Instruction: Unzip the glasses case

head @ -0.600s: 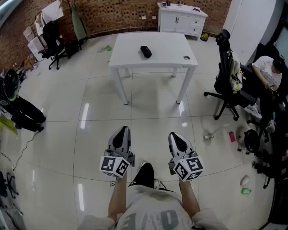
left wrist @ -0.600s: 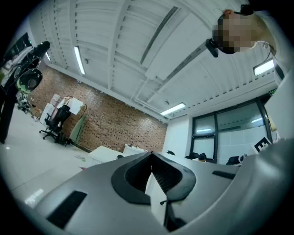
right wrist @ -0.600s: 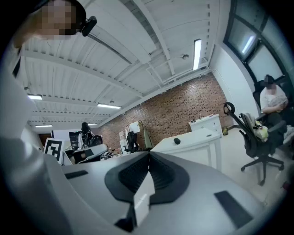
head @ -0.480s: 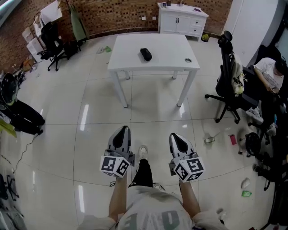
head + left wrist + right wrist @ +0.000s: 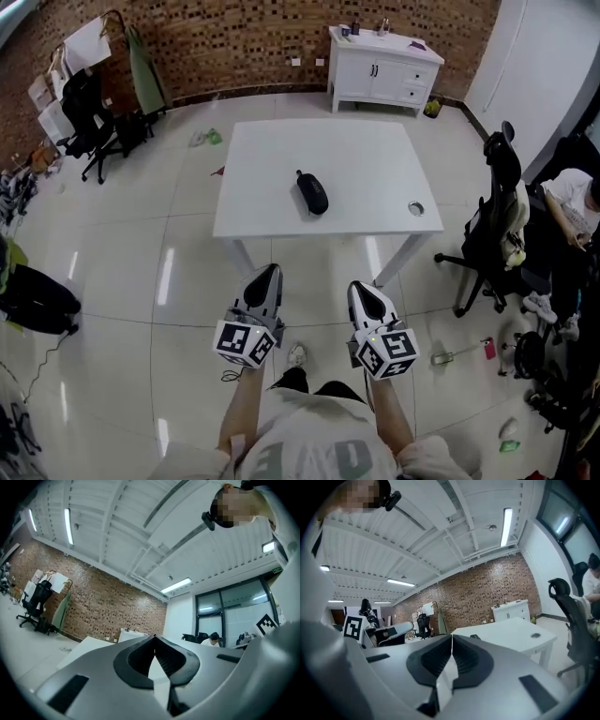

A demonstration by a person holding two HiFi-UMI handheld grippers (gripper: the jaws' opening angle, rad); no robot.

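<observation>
Both the left gripper (image 5: 268, 273) and the right gripper (image 5: 359, 287) have their fingers closed on nothing, short of one counter (image 5: 375, 178) bearing one black glasses case (image 5: 312, 192).

Black oval glasses case (image 5: 312, 192); zipped shut; lying flat mid white table (image 5: 375, 159), angled.

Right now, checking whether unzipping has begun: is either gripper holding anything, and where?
Nothing is held. The left gripper and right gripper are shut and empty; the glasses case lies untouched on the table.
</observation>
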